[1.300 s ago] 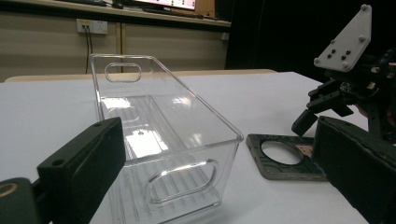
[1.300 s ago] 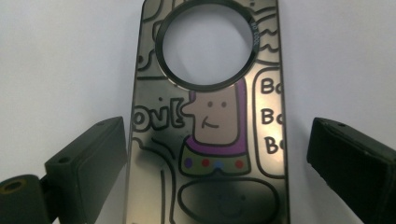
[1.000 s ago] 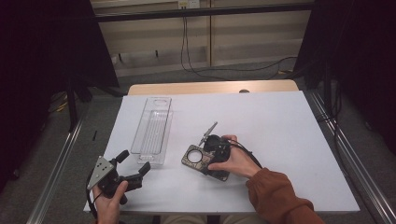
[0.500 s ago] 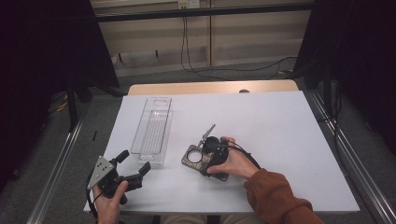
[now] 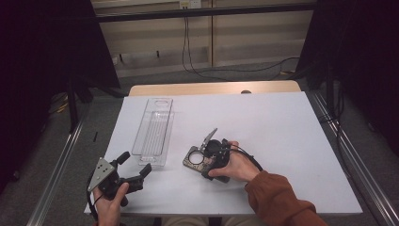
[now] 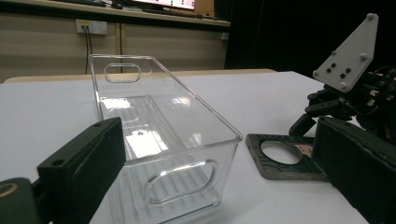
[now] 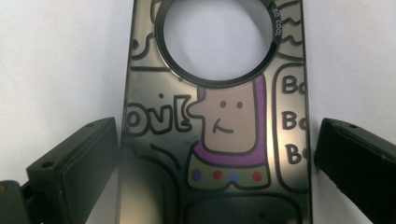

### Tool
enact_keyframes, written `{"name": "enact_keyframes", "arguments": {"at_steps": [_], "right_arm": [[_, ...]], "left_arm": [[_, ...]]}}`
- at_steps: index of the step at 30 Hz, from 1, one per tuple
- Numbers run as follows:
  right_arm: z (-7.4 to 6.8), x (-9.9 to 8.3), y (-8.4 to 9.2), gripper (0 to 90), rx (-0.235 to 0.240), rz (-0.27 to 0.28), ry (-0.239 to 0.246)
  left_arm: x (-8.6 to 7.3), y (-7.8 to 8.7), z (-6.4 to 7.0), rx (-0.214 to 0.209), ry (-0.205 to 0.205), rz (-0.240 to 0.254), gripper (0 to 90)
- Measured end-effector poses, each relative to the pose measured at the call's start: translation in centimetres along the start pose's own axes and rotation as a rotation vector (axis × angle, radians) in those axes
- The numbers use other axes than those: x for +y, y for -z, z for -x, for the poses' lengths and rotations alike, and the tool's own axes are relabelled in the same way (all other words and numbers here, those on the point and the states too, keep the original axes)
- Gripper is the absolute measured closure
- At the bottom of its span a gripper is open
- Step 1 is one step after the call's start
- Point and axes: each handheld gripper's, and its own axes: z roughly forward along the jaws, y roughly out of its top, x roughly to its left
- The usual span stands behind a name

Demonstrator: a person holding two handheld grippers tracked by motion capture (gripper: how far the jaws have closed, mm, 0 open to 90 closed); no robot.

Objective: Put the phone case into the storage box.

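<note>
1. Artwork covers the dark flat phone case with a round camera hole [image 7: 215, 121]: a cartoon figure in purple with coloured dots, black-outlined letters beside it, and a glossy ring around the hole.
2. The case lies flat on the white desk [image 5: 282, 127], just right of the clear plastic bin's near end, as the high view shows it [image 5: 195, 159].
3. The right gripper [image 5: 207, 162] sits low over the case, its fingers [image 7: 70, 163] open on either side of the long edges; the left one is at the edge, the right one slightly clear.
4. The left gripper [image 5: 131, 169], held at the desk's near left corner, has its fingers [image 6: 84, 158] spread open, holding nothing.
5. The long clear plastic bin with handle slots [image 6: 159, 135] stands beyond them.
</note>
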Motion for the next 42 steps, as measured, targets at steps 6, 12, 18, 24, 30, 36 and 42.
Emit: {"name": "enact_keyframes", "arguments": {"at_steps": [6,12,18,24,30,36,42], "right_arm": [[0.0,0.5,0.1,1.5,0.002,-0.041,-0.003],[0.3,0.6,0.5,11.8,-0.003,-0.041,-0.029],[0.3,1.1,0.5,12.1,-0.009,-0.082,-0.022],[0.4,1.0,0.6,12.2,-0.001,-0.071,-0.024],[0.5,0.9,0.7,12.2,0.007,-0.065,-0.028],[0.4,0.8,1.0,12.2,0.002,-0.064,-0.037],[0.8,0.6,2.0,12.2,-0.005,0.004,-0.049]], "left_arm": [[0.0,-0.1,0.0,-0.008,0.003,0.0,3.1],[0.0,-0.1,0.0,0.002,0.001,0.001,3.1],[0.0,0.0,-0.1,-0.003,-0.001,0.004,3.0],[0.0,0.0,-0.1,-0.004,-0.001,0.004,3.1],[0.0,-0.1,-0.1,-0.012,-0.003,0.003,2.5],[-0.1,0.0,-0.1,-0.01,-0.005,-0.001,2.5],[-0.1,-0.1,-0.1,-0.008,0.0,0.0,2.5]]}}
